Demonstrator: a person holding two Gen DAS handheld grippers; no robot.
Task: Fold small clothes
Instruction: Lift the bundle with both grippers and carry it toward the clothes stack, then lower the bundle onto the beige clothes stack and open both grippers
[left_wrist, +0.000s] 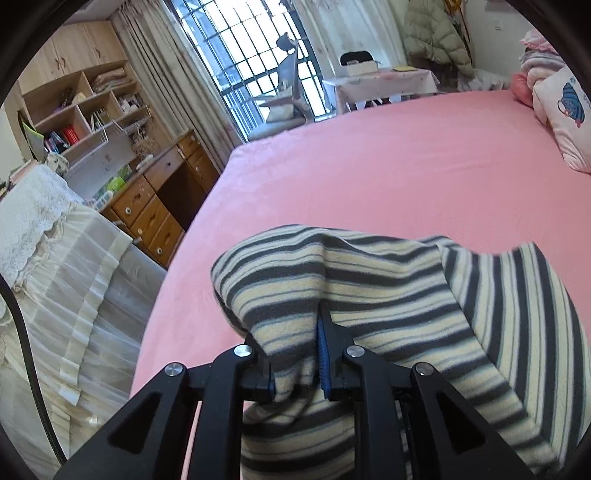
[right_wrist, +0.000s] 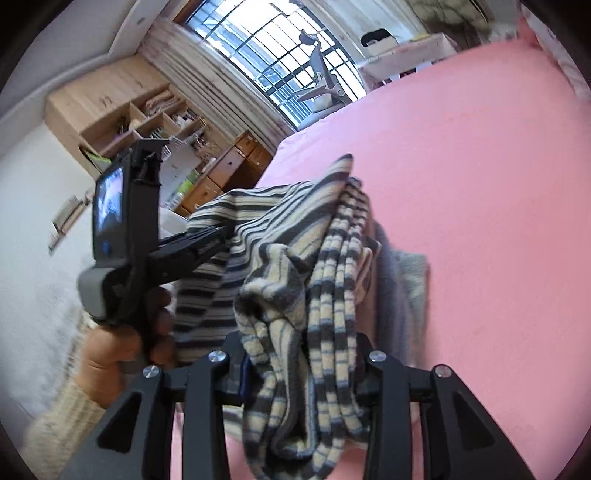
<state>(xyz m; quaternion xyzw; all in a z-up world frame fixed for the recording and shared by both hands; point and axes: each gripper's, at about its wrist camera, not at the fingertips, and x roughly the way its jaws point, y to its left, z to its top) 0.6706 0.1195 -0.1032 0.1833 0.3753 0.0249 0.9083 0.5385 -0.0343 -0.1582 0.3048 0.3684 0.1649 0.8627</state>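
Note:
A cream and grey striped fleece garment hangs lifted above the pink bed. My left gripper is shut on a bunched fold of it, which drapes over the fingers. In the right wrist view my right gripper is shut on another bunched part of the same garment, which hangs down between the fingers. The left gripper device, held by a hand, is at the left and grips the garment's far end. A grey inner side of the cloth hangs behind.
The pink bed sheet stretches ahead and right. Pillows and folded bedding lie at the bed's far right. A wooden desk with drawers and shelves stands left of the bed. A barred window, a chair and a small table are beyond.

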